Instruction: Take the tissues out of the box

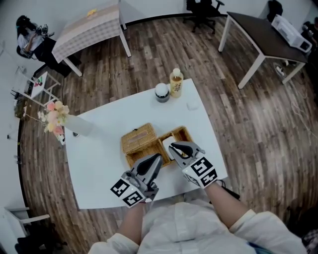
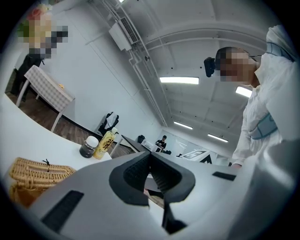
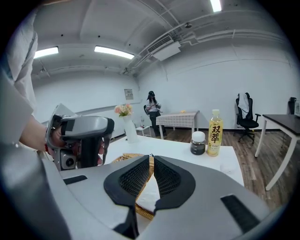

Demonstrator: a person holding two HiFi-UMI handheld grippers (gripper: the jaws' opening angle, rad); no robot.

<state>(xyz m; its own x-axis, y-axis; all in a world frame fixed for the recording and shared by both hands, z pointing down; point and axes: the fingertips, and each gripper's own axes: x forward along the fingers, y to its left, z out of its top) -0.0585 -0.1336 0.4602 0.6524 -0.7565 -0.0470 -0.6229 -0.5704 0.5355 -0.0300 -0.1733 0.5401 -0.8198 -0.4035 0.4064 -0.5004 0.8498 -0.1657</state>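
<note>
Your right gripper (image 3: pixel 151 157) is closed, its jaws meeting tip to tip over the open wicker box (image 1: pixel 180 134). The white tissues (image 3: pixel 149 194) in the box show through the gap behind the pads, and whether a sheet is pinched cannot be told. Your left gripper (image 2: pixel 150 153) is closed too, with nothing between its jaws, and sits just beside the box's near edge, close to the other gripper. The box stands at the middle of a white table (image 1: pixel 99 163), its lid (image 1: pixel 139 138) lying open at the left. At the table's far edge a yellow bottle (image 1: pixel 176 83) and a dark jar (image 1: pixel 162 92) stand side by side, and a vase of flowers (image 1: pixel 57 121) stands at the left corner. Around the table are a wood-plank floor (image 1: pixel 149 54), a table with a checked cloth (image 1: pixel 92 27), a dark-topped desk (image 1: pixel 261 34) and an office chair (image 1: pixel 201 12). In the head view your right gripper covers much of the tissues, and a small white thing (image 1: pixel 193 105) near the bottle is too small to name.
</note>
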